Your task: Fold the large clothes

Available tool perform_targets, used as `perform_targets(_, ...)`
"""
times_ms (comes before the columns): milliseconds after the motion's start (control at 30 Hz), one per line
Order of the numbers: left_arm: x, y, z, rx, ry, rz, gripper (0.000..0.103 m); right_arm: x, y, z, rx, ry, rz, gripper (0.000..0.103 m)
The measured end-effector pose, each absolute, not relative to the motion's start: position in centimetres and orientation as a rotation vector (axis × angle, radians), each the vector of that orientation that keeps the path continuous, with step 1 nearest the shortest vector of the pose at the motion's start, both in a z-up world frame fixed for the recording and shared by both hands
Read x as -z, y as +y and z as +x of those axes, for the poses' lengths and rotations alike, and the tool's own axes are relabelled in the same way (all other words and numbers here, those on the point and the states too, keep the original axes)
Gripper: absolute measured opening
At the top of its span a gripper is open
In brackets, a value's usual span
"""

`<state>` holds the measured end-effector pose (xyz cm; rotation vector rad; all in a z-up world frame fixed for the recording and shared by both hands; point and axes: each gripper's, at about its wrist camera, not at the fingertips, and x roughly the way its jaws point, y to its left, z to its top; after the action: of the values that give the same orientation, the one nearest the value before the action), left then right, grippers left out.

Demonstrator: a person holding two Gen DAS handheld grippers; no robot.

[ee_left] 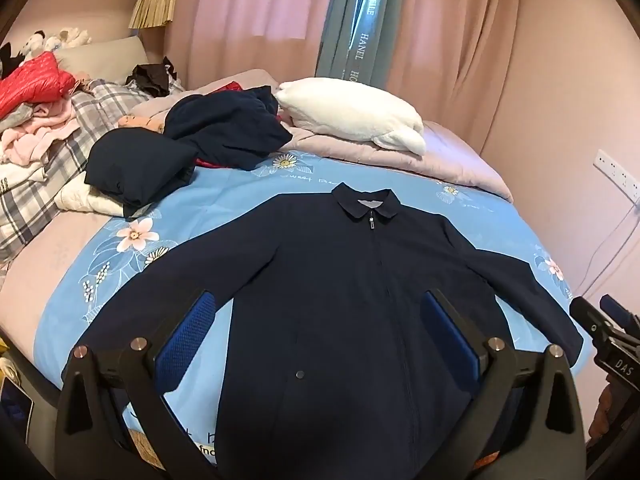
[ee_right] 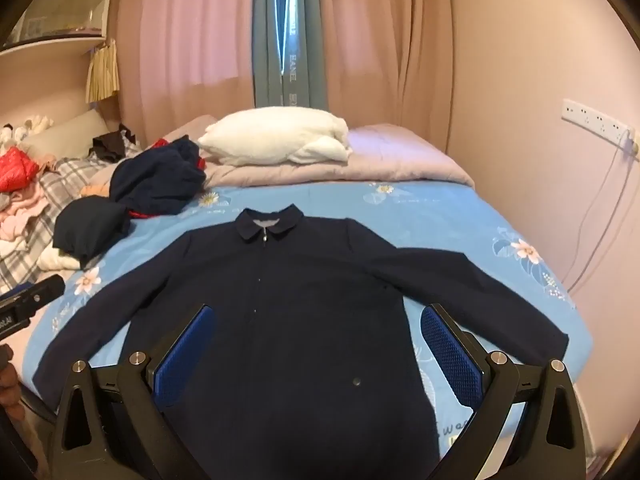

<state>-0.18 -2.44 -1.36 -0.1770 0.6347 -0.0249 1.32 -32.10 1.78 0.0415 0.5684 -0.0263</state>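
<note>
Soft dim indoor light, daylight glowing through pink curtains (ee_left: 256, 4) and the bright gap between them, strong fisheye bending, dark vignetted corners, right-wrist view slightly blurred

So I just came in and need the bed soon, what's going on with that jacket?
A person holding a gripper in each hand is about to fold the navy jacket, which lies flat and zipped on the blue floral sheet, sleeves spread out. The left gripper and right gripper both hover open over its lower half, holding nothing. No fold is made yet. More dark clothes sit piled beyond it.
</note>
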Motion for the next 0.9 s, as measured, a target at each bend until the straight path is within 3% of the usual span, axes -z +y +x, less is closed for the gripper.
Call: perform_targets(900, 2.4, -0.9, -1.8, -0.068, 0.649, -0.201, 0.102, -1.3, -29.6, 1.4, -0.082, 0.531, 0.075, 0.102)
